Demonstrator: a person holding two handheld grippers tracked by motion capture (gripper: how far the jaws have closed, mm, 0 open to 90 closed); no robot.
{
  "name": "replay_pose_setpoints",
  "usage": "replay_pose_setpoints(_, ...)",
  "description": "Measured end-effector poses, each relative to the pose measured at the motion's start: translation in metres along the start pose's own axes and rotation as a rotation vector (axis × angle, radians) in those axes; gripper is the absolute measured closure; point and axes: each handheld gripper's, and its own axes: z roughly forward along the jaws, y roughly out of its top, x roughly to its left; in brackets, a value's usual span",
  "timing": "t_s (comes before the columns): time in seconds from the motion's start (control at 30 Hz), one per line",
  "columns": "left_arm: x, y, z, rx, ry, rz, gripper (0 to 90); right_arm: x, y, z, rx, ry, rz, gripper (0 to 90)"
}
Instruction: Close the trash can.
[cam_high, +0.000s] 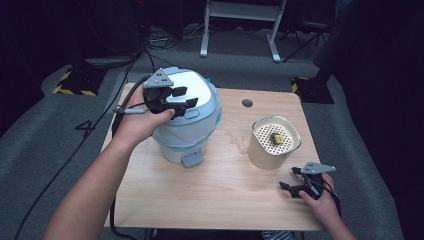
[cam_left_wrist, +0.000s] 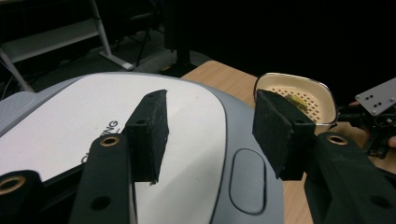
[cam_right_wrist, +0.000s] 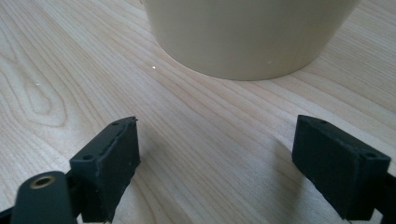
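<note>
Over the rice cooker (cam_high: 186, 117) lid at table's left: left gripper (cam_high: 183, 97) spread, nothing pinched, prob lined up w/ lid button. Right gripper (cam_high: 292, 181) spread too, parked near cream pot (cam_high: 273, 142), out of the way.

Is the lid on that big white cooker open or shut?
Shut: the cooker's lid lies flat on its body, with the left gripper hovering open above it.
</note>
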Motion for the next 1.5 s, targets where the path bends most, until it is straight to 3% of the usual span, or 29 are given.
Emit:
replay_pose_setpoints(0.37, -0.022, -0.021, -0.023, -0.030, -0.033, 0.003, 42.9, -0.001, 0.000, 0.000, 0.001, 0.009, -0.009, 15.1)
replay_pose_setpoints(0.77, -0.047, -0.065, -0.039, -0.030, -0.067, -0.016, 43.6, -0.001, 0.000, 0.000, 0.001, 0.009, -0.009, 15.1)
replay_pose_setpoints(1.27, -0.061, -0.129, -0.026, -0.017, -0.063, -0.056, 44.1, -0.001, 0.000, 0.000, 0.001, 0.009, -0.008, 15.1)
replay_pose_setpoints(1.33, -0.062, -0.139, -0.021, -0.020, -0.070, -0.078, 44.1, -0.001, 0.000, 0.000, 0.001, 0.009, -0.008, 15.1)
replay_pose_setpoints(1.5, -0.063, -0.161, -0.010, 0.016, -0.056, -0.068, 43.7, -0.001, 0.000, 0.000, 0.001, 0.009, -0.008, 15.1)
